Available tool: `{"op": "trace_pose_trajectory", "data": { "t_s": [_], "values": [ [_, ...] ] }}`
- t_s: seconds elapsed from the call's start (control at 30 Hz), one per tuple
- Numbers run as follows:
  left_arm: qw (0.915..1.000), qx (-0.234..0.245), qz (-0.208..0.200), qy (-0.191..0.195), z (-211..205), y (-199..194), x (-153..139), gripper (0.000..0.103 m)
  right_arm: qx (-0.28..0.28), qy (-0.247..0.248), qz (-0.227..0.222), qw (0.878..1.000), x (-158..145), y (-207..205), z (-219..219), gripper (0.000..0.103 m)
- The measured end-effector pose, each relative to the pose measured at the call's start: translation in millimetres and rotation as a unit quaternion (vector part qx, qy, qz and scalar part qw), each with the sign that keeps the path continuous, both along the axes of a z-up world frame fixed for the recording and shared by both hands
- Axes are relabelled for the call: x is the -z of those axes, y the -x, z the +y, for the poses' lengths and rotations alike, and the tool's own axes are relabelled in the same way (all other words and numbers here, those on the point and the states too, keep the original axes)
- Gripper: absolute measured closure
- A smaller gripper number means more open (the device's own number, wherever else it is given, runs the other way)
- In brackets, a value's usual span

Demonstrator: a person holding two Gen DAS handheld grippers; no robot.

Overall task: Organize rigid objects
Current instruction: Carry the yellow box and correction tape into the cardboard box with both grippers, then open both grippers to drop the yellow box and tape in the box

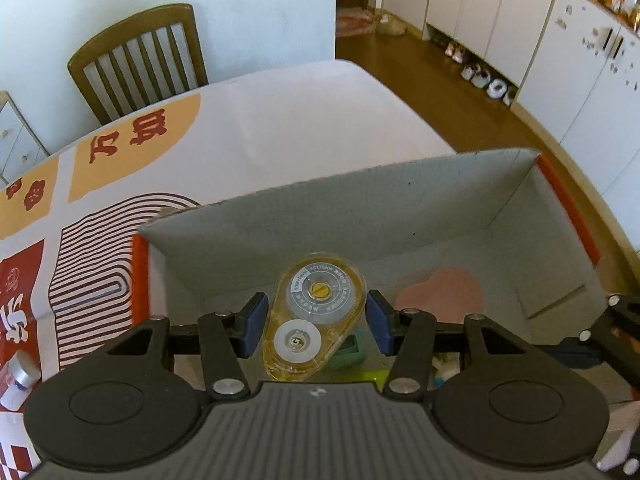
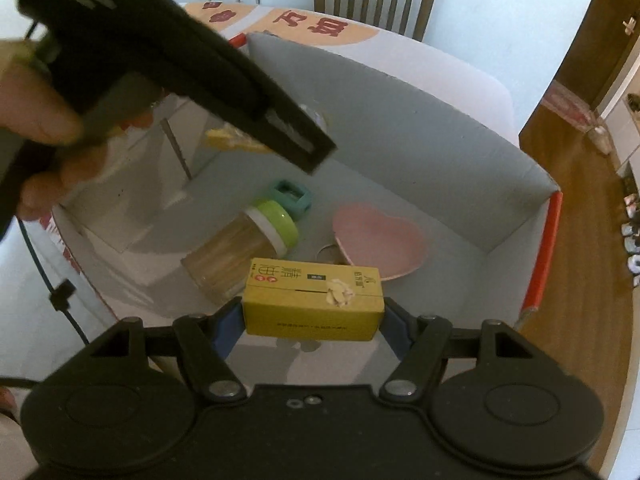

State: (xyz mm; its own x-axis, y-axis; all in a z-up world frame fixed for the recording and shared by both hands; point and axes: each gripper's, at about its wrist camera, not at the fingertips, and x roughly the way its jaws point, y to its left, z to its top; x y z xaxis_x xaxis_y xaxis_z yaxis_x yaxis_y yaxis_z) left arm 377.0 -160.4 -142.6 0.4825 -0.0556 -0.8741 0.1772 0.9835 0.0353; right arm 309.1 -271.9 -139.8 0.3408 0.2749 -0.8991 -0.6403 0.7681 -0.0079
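Holding a yellow correction tape dispenser (image 1: 314, 320) between the blue pads (image 1: 253, 326) of the left gripper (image 1: 316, 322), we are keeping it above the open cardboard box (image 1: 400, 200) that is sitting on the bench (image 1: 300, 112); whether the jaws are truly pressing on its sides or only flanking it, we cannot tell from the left wrist view. With the right gripper (image 2: 312, 320) we are gripping a yellow carton (image 2: 314, 306) by its two short ends, jaws clenched on it, over the box's near side. Down on the box floor, a pink heart-shaped dish (image 2: 380, 240) is lying toward the right wall, a clear jar with a green lid (image 2: 244, 252) is lying on its side near the middle, and a small teal sharpener (image 2: 290, 196) is resting just beyond the jar's lid. In the right wrist view the left tool is crossing the upper left as a dark blurred body held by a bare hand (image 2: 48, 128), with the dispenser showing yellow beneath it. A patterned cloth (image 1: 92, 240) is covering the bench's left part, and a wooden chair (image 1: 140, 60) is standing at its far edge.
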Motion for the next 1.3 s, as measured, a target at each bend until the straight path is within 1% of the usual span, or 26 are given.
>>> {"op": "trace_pose_trajectory", "data": {
  "t_s": [0.07, 0.13, 0.3, 0.47, 0.6, 0.73, 0.8, 1.0, 1.03, 1.17, 1.23, 1.3],
  "values": [
    [1.0, 0.002, 0.006, -0.002, -2.9, -3.8, 4.9, 0.051, 0.005, -0.005, 0.003, 1.0, -1.7, -4.9, -2.0, 0.033],
    [0.9999, 0.003, 0.011, -0.005, -5.5, -7.1, 9.2, 0.05, 0.004, 0.001, 0.002, 1.0, -1.5, -9.0, 0.4, 0.033],
    [0.9997, -0.003, 0.024, -0.009, -6.1, -13.3, 18.7, 0.05, -0.003, 0.023, 0.011, 1.0, 10.0, -11.8, 5.1, 0.033],
    [0.9992, -0.006, 0.04, -0.006, -6.0, -16.0, 27.6, 0.051, -0.001, 0.032, 0.021, 0.999, 17.7, -11.9, 8.8, 0.032],
    [0.9986, -0.01, 0.052, -0.004, -4.7, -16.5, 33.7, 0.05, 0.005, 0.032, 0.026, 0.999, 19.8, -12.7, 7.2, 0.032],
    [0.9985, -0.012, 0.054, 0.0, -2.5, -16.4, 35.6, 0.051, 0.013, 0.027, 0.031, 0.999, 17.7, -15.0, 6.8, 0.031],
    [0.9984, -0.013, 0.054, 0.002, -1.8, -15.7, 34.9, 0.05, 0.014, 0.026, 0.033, 0.999, 17.4, -15.4, 5.0, 0.031],
    [0.9986, -0.018, 0.049, 0.009, 1.3, -12.7, 31.7, 0.051, 0.019, 0.016, 0.034, 0.999, 12.8, -24.6, 2.9, 0.024],
    [0.9986, -0.019, 0.047, 0.013, 2.2, -11.7, 29.7, 0.05, 0.02, 0.016, 0.032, 0.999, 10.8, -24.3, 2.9, 0.023],
    [0.9987, -0.017, 0.034, 0.032, 5.5, -5.0, 18.2, 0.04, 0.02, 0.011, 0.027, 0.999, 2.3, -21.9, 1.9, 0.023],
    [0.9989, -0.016, 0.026, 0.037, 6.6, 0.1, 10.9, 0.04, 0.018, 0.006, 0.023, 1.0, -4.2, -19.0, 0.9, 0.019],
    [0.9986, -0.017, 0.019, 0.046, 8.4, 5.8, 3.1, 0.04, 0.016, 0.005, 0.015, 1.0, -10.1, -15.1, 0.2, 0.018]
  ]
}}
